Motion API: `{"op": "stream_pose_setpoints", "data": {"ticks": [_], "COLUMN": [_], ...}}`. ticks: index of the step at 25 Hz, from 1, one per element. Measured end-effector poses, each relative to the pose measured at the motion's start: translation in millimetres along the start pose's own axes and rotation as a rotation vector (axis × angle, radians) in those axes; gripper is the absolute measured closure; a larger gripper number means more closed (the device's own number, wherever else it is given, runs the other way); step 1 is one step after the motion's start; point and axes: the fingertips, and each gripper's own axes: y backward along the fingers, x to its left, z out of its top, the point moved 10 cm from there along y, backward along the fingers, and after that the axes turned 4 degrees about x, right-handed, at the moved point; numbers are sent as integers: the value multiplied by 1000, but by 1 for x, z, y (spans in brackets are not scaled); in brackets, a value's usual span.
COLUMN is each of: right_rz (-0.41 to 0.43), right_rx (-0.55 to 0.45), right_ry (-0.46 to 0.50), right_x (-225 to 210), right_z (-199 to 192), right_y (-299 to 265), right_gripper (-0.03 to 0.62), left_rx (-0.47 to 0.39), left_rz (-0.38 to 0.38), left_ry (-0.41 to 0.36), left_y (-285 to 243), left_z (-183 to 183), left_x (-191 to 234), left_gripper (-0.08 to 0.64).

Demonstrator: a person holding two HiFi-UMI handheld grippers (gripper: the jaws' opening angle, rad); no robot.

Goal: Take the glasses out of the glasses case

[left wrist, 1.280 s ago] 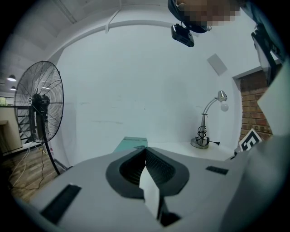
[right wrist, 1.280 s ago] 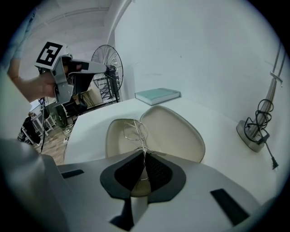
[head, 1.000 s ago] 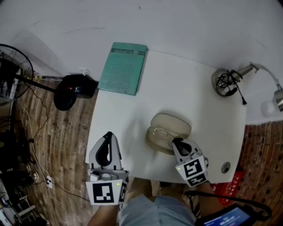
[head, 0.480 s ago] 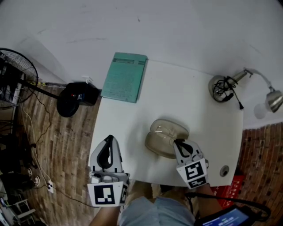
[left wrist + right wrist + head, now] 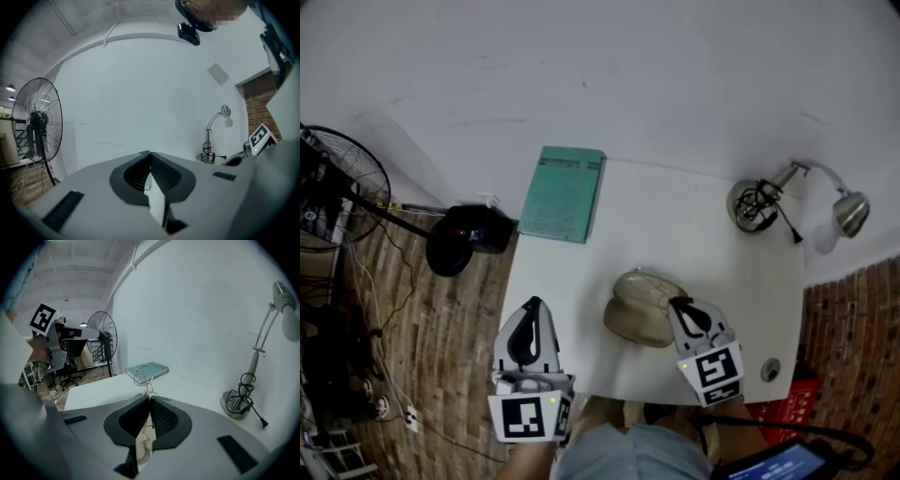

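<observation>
Wire-framed glasses [image 5: 142, 376] sit pinched by a thin bit of frame between my right gripper's [image 5: 150, 399] closed jaws, just above the open beige oval case [image 5: 635, 319] on the white table [image 5: 581, 281]. It's a slim grip, so I reckon they could swivel or snag the case rim. The frame points up and away, its long axis along the jaws. My left gripper [image 5: 149, 153] is pressed together, empty.

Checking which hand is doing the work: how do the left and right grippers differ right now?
The right gripper is shut on the thin wire glasses; the left gripper is shut on nothing. The right gripper is at the glasses case; the left gripper is off by the table's left edge, apart from the case. Both have their jaws together.
</observation>
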Motion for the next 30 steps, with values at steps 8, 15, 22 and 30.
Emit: {"op": "stream_pose_setpoints", "data": {"ticks": [8,15,22,30], "right_rz": [-75,-160,-232,-320], "right_rx": [-136,-254,-373,-488], "right_ry": [-4,-18,-19,18], "right_x": [-11,-21,-28,-35], "right_z": [35,68,94,116], "right_y": [33,59,93,126], "right_gripper": [565,565,565,565], "left_rx": [-71,-135,-202,-295], "left_rz": [-34,-69,-95,-122], "left_ry": [-23,-39,-63,-79], "left_y": [1,-4,-1,0], "left_z": [26,46,70,99], "left_x": [-9,-10,-16,-22], "left_gripper": [554,554,554,554]}}
